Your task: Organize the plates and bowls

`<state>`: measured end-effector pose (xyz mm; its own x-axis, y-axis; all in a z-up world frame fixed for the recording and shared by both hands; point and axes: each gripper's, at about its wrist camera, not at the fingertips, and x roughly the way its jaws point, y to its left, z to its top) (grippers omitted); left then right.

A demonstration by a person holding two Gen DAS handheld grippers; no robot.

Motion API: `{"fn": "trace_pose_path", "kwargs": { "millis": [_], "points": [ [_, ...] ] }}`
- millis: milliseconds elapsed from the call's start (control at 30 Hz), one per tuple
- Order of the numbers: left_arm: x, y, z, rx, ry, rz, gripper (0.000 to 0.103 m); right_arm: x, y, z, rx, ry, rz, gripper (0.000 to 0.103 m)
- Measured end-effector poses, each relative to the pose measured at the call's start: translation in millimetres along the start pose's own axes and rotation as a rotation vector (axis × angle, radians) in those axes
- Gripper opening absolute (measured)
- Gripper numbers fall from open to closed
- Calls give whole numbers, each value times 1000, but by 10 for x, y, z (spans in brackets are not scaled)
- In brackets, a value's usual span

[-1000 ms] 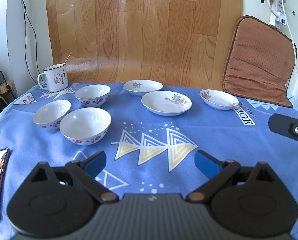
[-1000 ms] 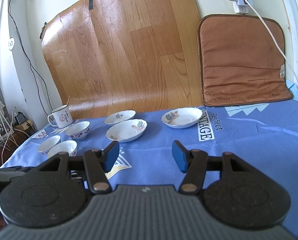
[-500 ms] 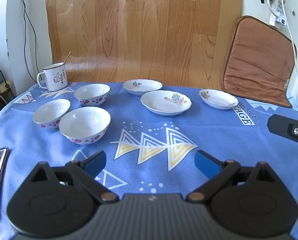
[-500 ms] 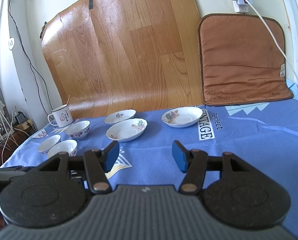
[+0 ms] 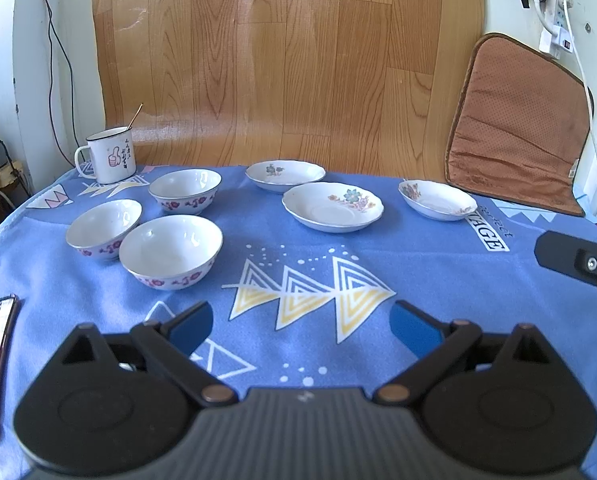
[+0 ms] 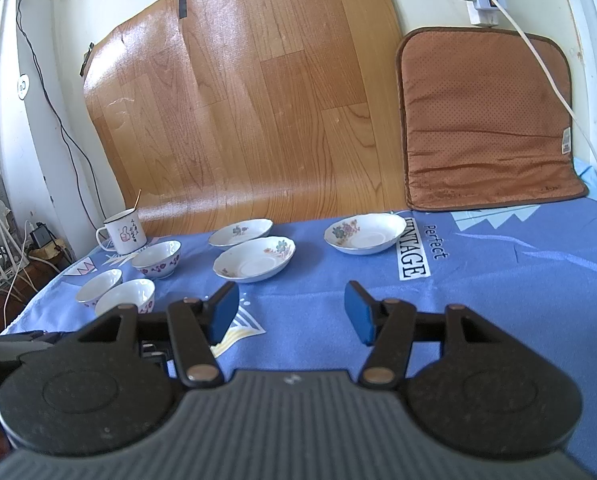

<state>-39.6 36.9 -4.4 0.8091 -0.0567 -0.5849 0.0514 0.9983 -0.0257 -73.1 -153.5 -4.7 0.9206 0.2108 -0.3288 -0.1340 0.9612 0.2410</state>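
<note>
Left gripper [image 5: 300, 326] and right gripper [image 6: 290, 312] hover unclenched, holding nothing.
Our bowls [image 5: 170, 250] sit left, plates [image 5: 332, 206] right on the tablecloth [image 5: 438, 276]; glazed, brittle, slippery, so we pinch rims.

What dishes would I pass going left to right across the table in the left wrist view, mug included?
Left bowl → mug → near bowl → far bowl → far plate → middle plate → right plate.
</note>
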Motion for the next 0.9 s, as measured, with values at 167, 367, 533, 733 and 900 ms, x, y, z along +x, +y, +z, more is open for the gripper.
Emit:
{"fn": "trace_pose_path", "kwargs": {
  "millis": [167, 367, 533, 733, 900],
  "points": [
    [-2, -2, -1, 0, 0, -2, 99, 1, -1, 1, 0, -1, 0, 61],
    [-11, -7, 11, 1, -1, -2, 99, 3, 1, 3, -1, -2, 1, 61],
    [-13, -6, 15, 2, -2, -4, 99, 4, 1, -1, -2, -2, 1, 61],
    [-11, -11, 19, 6, -2, -7, 99, 3, -1, -6, -3, -2, 2, 61],
    [-5, -13, 18, 4, 1, -8, 99, 3, 4, -15, -1, 0, 1, 60]
  ]
}}
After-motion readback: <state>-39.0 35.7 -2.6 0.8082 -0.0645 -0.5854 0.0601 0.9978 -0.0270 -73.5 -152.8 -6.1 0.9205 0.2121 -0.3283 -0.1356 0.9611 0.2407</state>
